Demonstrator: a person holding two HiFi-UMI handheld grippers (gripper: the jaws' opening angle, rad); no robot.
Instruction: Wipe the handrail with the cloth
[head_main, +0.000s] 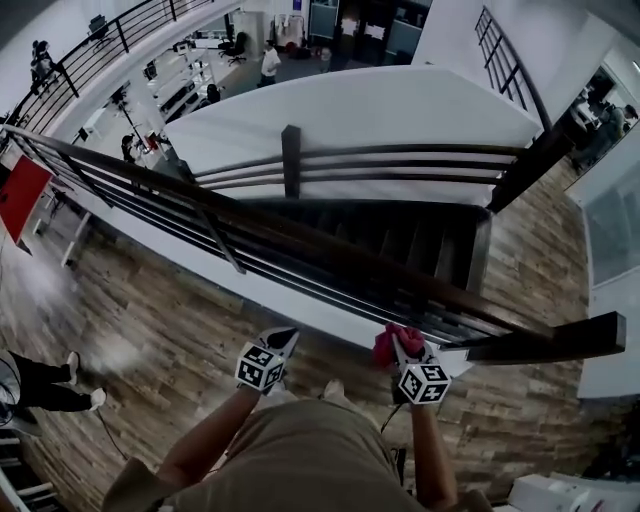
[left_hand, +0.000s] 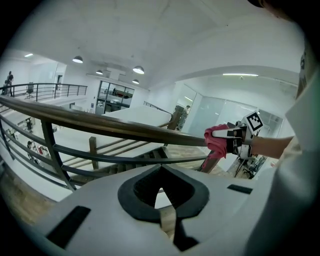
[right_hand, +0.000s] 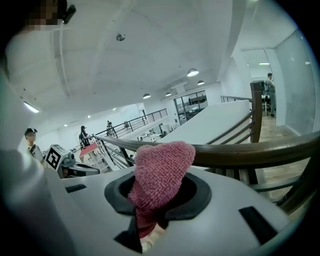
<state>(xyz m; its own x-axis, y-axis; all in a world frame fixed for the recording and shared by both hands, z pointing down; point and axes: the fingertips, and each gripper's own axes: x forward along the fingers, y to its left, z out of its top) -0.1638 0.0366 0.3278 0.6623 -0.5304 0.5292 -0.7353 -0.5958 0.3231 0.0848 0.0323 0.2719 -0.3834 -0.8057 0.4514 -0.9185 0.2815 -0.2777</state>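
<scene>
- The handrail (head_main: 300, 240) is a long brown bar. In the head view its long axis runs on a slant from upper left to lower right, crossing in front of the person, with thinner dark bars (head_main: 180, 215) below it following the same line.
- In the right gripper view the handrail (right_hand: 250, 152) sweeps from the right edge toward the left, behind the cloth (right_hand: 162, 172).
- The right tongs (head_main: 405, 345) are closed on the pink cloth (head_main: 385, 345). It is bunched into a lump that sticks out forward past the tips, toward the rail.
- From the left gripper view the cloth (left_hand: 216, 141) sits at the height of the handrail (left_hand: 100, 125), on the person's side of it, near its right-hand stretch. Whether cloth and rail touch cannot be made out.
- The left tongs (head_main: 283, 340) are closed with nothing between them. They are on the near side of the rail, to the left of the right tongs and apart from them.
- Beyond the rail a dark staircase (head_main: 400, 235) drops away; wooden floor (head_main: 150, 330) lies on the person's side.
</scene>
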